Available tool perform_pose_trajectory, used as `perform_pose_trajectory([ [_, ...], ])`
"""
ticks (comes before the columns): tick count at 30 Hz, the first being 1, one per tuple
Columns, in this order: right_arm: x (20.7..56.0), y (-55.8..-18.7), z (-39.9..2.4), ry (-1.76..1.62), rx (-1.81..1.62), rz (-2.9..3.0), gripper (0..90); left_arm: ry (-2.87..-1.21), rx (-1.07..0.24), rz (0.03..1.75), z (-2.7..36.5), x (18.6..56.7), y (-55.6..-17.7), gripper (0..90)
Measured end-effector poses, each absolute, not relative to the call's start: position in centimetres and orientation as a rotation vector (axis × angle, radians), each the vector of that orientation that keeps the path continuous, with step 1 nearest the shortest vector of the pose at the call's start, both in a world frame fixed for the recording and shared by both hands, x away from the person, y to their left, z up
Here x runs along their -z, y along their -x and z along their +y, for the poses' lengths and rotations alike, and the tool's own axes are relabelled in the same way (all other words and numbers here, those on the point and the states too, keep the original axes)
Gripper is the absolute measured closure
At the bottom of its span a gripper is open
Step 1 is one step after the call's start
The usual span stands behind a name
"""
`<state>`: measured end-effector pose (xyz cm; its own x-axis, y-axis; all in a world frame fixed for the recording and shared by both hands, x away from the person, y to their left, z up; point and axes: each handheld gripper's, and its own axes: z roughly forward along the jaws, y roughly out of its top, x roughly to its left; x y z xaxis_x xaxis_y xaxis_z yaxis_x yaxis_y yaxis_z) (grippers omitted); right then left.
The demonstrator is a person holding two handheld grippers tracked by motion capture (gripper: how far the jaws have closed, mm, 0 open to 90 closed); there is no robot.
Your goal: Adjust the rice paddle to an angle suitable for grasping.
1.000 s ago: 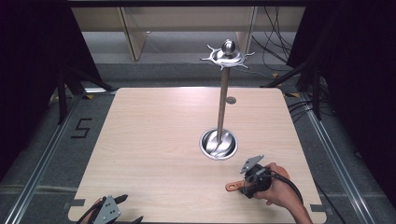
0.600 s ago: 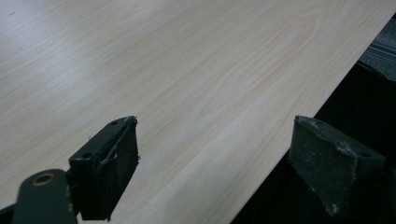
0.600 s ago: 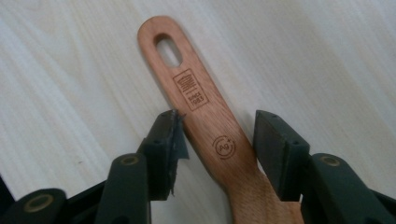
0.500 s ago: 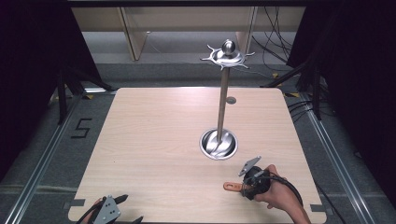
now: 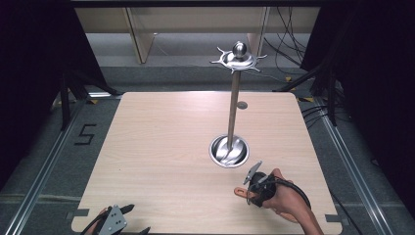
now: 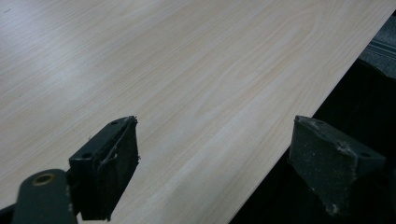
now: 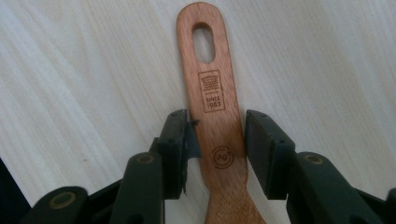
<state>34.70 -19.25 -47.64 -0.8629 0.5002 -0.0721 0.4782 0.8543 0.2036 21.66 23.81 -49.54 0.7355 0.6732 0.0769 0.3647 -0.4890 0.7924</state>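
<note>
A wooden utensil (image 7: 215,93) lies flat on the pale table (image 5: 161,147), its handle ending in an oval hole. My right gripper (image 7: 217,128) has one jaw against each side of the handle, shut on it. In the high view the right gripper (image 5: 255,185) sits near the front right, with the handle end (image 5: 239,191) sticking out to its left. My left gripper (image 5: 116,223) hovers at the table's front left edge. Its jaws stand wide apart and hold nothing (image 6: 215,135).
A tall metal stand (image 5: 234,107) rises from a round shiny base (image 5: 229,151) just behind the right gripper, with a ring of hooks and a ball on top (image 5: 238,55). A small round mark (image 5: 242,105) lies farther back. Dark floor surrounds the table.
The right hand and gripper have sunk slightly toward the table's front over the wooden handle. The left gripper has stayed in place.
</note>
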Motion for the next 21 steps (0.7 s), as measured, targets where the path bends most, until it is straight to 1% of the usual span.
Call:
perform_pose_trajectory([
  [5,47.63,-34.74,-18.92,-0.81,-0.256,2.905,62.2,-2.138,-0.525,0.753,23.97,49.45,-21.8,15.2],
  [7,47.64,-34.8,-18.98,-0.814,-0.253,2.915,62.2,-2.134,-0.523,0.748,23.91,49.47,-21.8,15.2],
  [9,47.52,-35.02,-18.98,-0.786,-0.225,2.932,62.4,-2.161,-0.493,0.774,23.96,49.44,-21.68,15.2],
  [12,47.66,-35.11,-19.0,-0.771,-0.256,2.931,62.6,-2.151,-0.516,0.754,23.94,49.47,-21.79,15.2],
  [15,47.59,-35.05,-18.97,-0.787,-0.244,2.928,63.4,-2.15,-0.502,0.765,23.93,49.46,-21.74,15.2],
  [16,47.54,-35.26,-19.04,-0.763,-0.223,2.945,64.8,-2.122,-0.499,0.775,23.79,49.57,-21.71,15.2],
  [18,47.47,-35.2,-19.08,-0.781,-0.203,2.939,66.1,-2.154,-0.52,0.747,23.97,49.43,-21.83,15.2],
  [21,47.62,-35.32,-19.22,-0.772,-0.242,2.935,66.1,-2.154,-0.511,0.759,23.93,49.47,-21.75,15.2],
])
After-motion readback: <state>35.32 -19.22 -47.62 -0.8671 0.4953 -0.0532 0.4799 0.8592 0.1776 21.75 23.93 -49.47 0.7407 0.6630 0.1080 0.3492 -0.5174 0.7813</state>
